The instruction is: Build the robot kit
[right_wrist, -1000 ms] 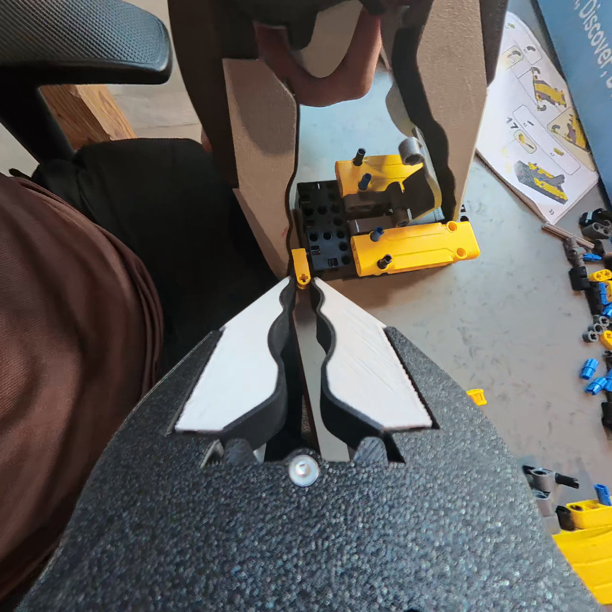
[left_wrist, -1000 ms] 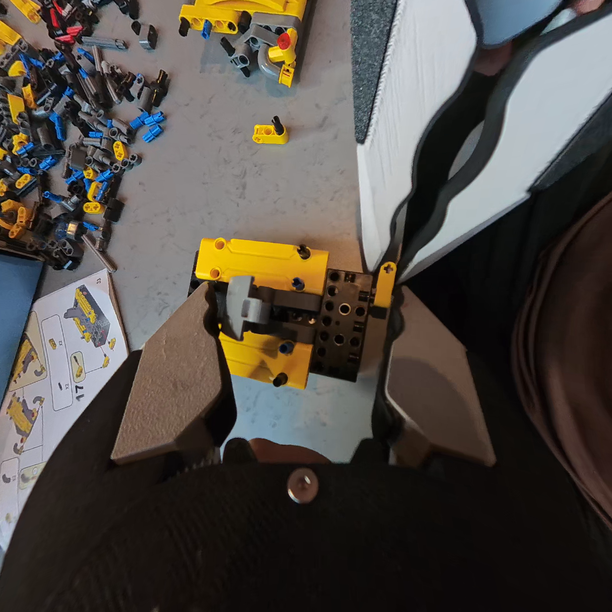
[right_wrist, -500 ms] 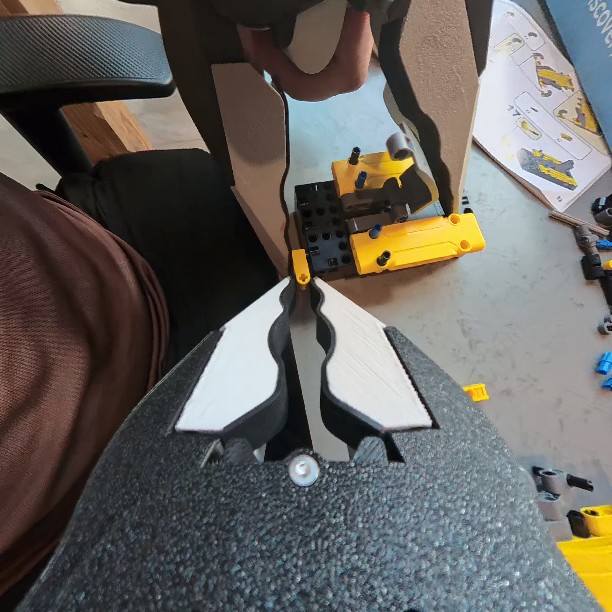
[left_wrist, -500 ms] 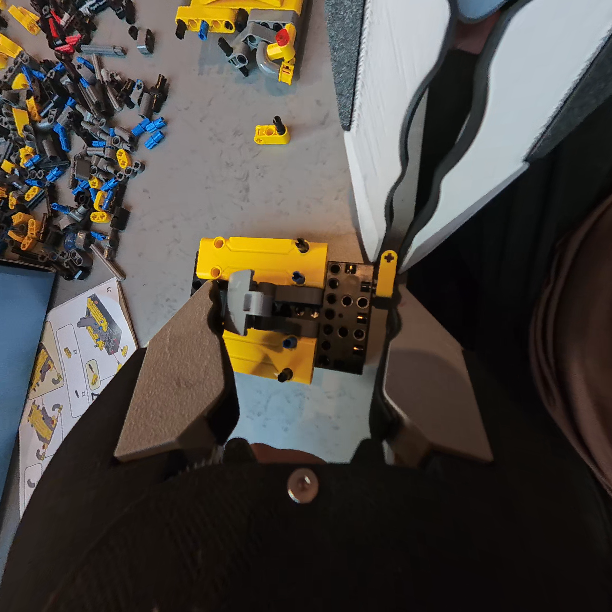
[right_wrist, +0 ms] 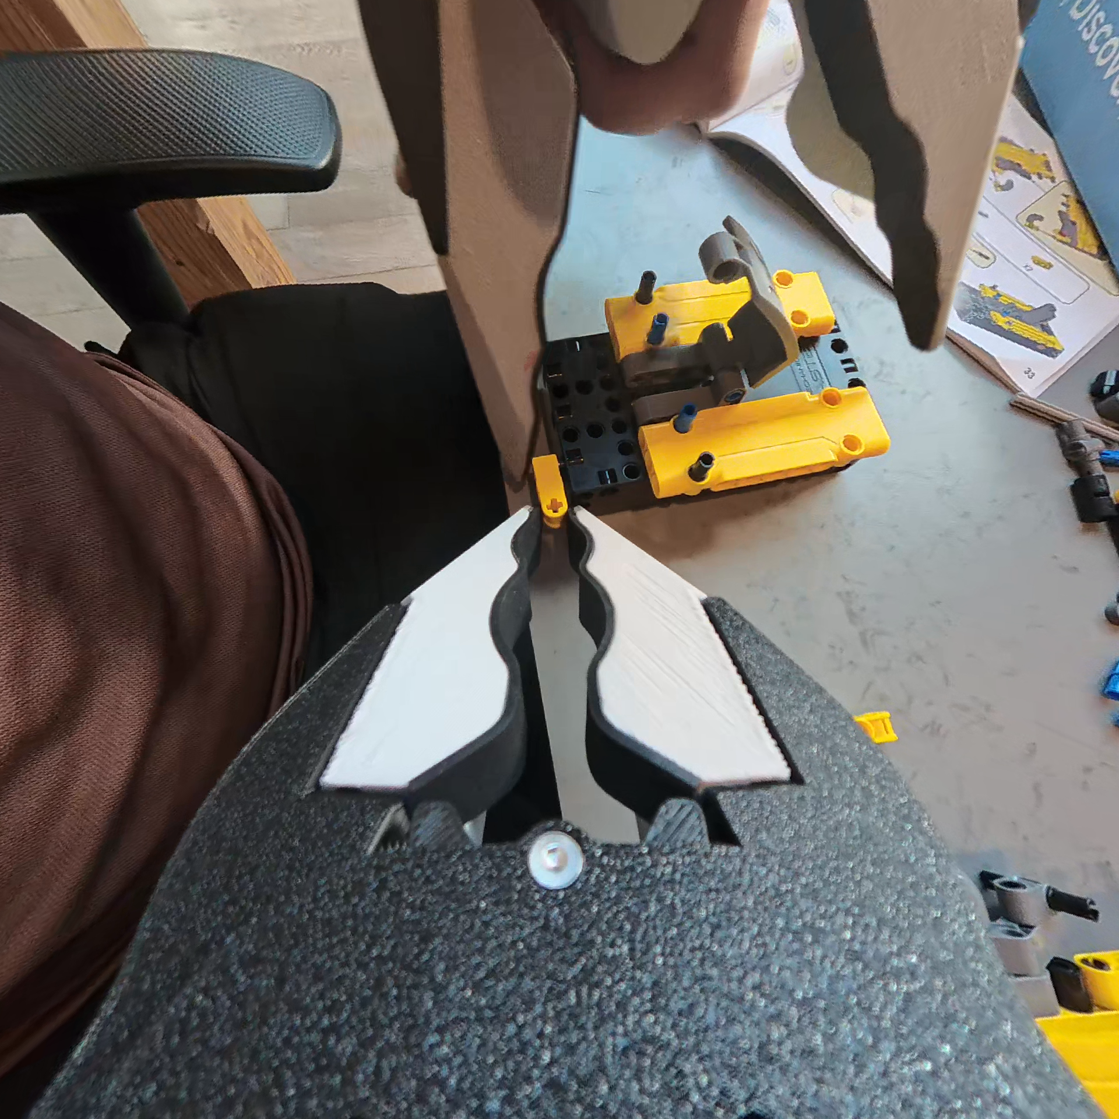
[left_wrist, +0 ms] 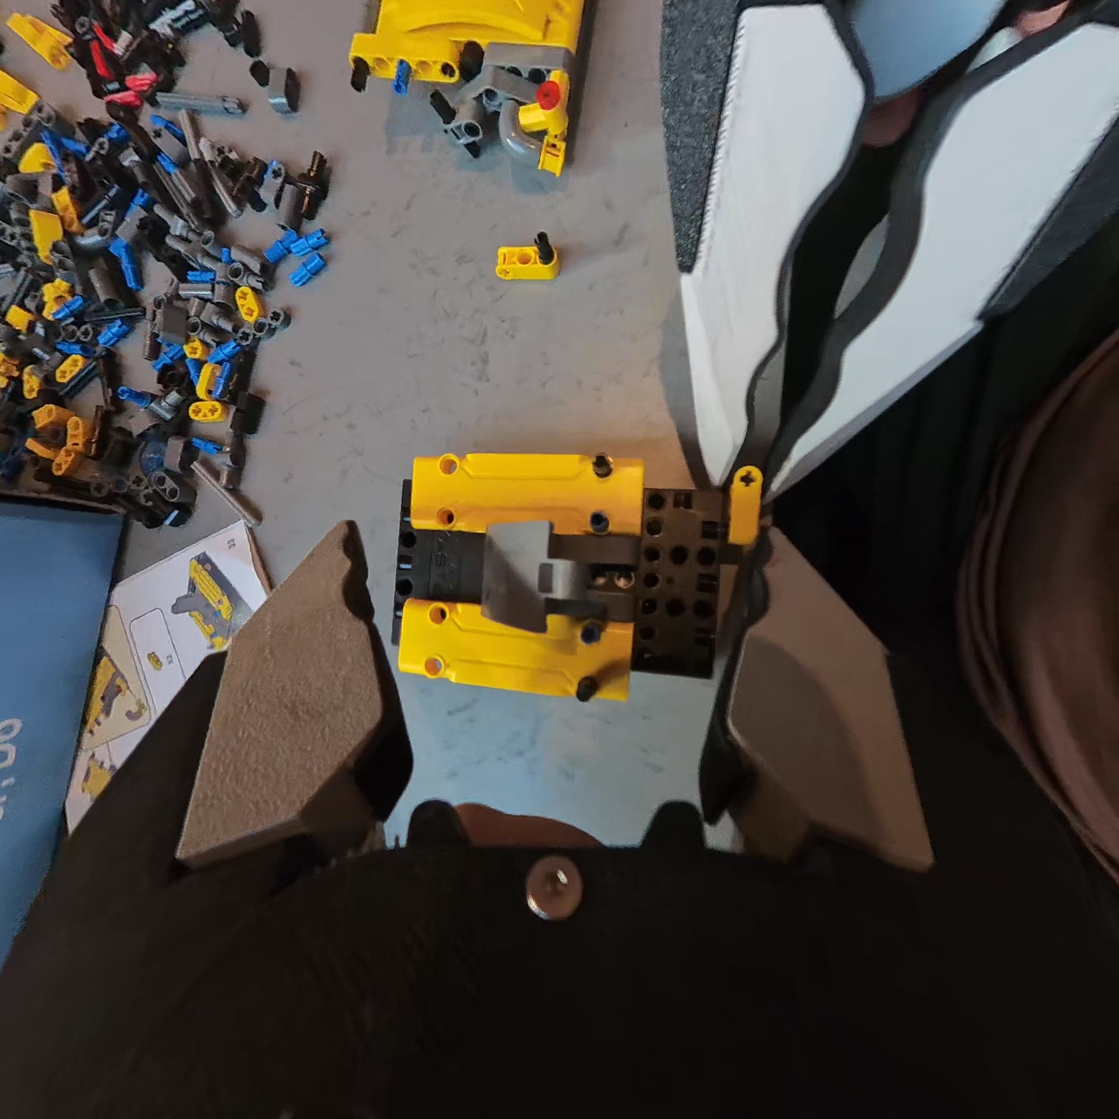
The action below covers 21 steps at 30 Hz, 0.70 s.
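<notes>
A yellow and black brick assembly (left_wrist: 527, 575) with a grey lever lies on the grey table; it also shows in the right wrist view (right_wrist: 745, 436). My left gripper (left_wrist: 554, 545) is open, its brown fingers (left_wrist: 290, 684) spread on either side of the assembly. The left finger stands clear of it and the right finger is close against the black block. My right gripper (right_wrist: 552, 518) is shut on a small yellow beam (right_wrist: 552, 493) at the black block's corner. This beam shows in the left wrist view too (left_wrist: 745, 505), between the white fingers (left_wrist: 787, 242).
A pile of loose small parts (left_wrist: 121, 303) lies at the left, with an instruction booklet (left_wrist: 169, 636) and a blue box (left_wrist: 42, 666). A second yellow assembly (left_wrist: 478, 54) and a yellow piece with a pin (left_wrist: 527, 261) lie farther back. A chair armrest (right_wrist: 157, 127) stands past the table edge.
My left gripper has opened: its left finger has come off the assembly and now stands clear of it. My right gripper stays shut on the small yellow beam.
</notes>
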{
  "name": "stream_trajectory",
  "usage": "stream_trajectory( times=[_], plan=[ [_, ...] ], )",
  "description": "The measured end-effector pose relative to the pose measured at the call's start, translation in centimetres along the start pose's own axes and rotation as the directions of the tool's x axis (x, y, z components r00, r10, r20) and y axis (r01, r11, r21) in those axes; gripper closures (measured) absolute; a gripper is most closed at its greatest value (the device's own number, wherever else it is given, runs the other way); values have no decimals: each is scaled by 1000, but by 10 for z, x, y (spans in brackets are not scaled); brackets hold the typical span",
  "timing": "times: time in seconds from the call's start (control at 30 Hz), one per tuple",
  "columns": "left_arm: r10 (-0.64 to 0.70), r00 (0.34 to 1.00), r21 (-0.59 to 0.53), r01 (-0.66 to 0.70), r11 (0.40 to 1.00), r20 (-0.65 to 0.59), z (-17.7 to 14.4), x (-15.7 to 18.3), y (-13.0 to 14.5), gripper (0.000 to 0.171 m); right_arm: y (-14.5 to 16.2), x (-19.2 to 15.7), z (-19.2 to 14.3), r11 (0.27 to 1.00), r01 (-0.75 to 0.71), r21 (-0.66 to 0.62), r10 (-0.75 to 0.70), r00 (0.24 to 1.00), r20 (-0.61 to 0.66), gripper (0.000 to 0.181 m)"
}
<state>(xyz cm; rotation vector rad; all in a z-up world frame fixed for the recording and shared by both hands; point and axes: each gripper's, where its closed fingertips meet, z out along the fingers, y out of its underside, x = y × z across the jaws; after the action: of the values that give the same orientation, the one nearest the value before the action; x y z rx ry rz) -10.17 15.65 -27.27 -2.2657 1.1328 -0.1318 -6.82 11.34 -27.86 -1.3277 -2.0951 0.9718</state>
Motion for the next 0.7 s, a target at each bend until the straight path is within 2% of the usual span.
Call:
stream_trajectory(
  times=[0.07,0.2,0.7],
  plan=[
    [5,999,-30,-6,1000,-41,6,1,3,43,0,0,0,1000,0,0,0,1000,1,177],
    [23,994,-101,-34,994,-107,16,6,14,44,0,1,0,1000,-12,5,12,1000,9,177],
    [-18,996,-85,10,996,-90,18,3,12,48,3,5,-1,999,-44,-12,44,999,22,177]
  ],
)
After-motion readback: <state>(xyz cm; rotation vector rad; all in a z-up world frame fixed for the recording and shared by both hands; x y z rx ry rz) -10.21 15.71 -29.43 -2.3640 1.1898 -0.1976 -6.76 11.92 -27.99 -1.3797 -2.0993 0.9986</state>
